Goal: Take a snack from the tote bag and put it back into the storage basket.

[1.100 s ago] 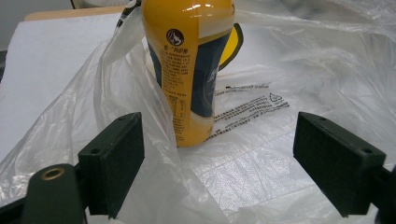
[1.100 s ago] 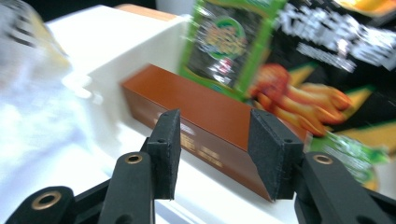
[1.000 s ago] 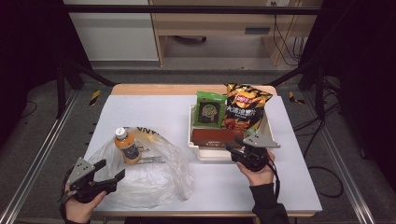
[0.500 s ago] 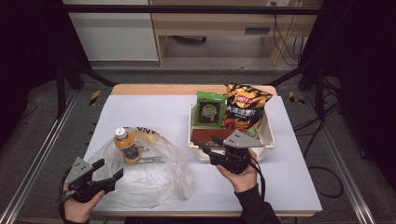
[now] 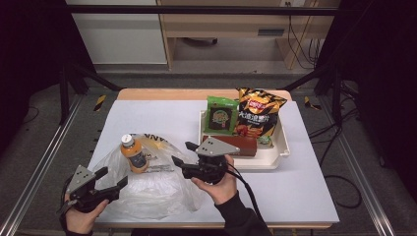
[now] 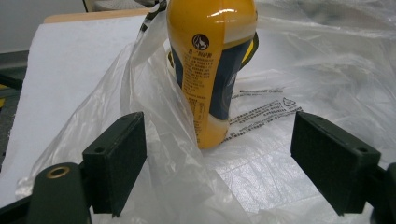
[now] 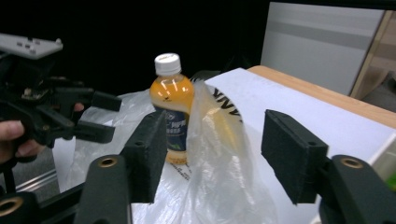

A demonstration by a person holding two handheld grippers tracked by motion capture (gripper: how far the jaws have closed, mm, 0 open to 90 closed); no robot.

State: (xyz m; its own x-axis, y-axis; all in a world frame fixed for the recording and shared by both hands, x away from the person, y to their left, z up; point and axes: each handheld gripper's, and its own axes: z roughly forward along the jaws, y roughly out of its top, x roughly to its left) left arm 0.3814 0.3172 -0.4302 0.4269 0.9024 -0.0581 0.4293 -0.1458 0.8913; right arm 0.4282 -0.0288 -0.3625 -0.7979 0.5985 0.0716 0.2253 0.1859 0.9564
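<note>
Bottle (image 6: 212,70) half veiled by bag (image 6: 299,70)

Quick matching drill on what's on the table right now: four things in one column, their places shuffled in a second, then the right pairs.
Things:
1. orange drink bottle
2. green snack packet
3. crisp bag
4. right gripper

Places:
A. upright at the back right of the white tray
B. open, at the edge of the clear plastic bag
C. upright at the back left of the tray
D. standing on the plastic bag

Pairs: 1-D, 2-C, 3-A, 4-B
</note>
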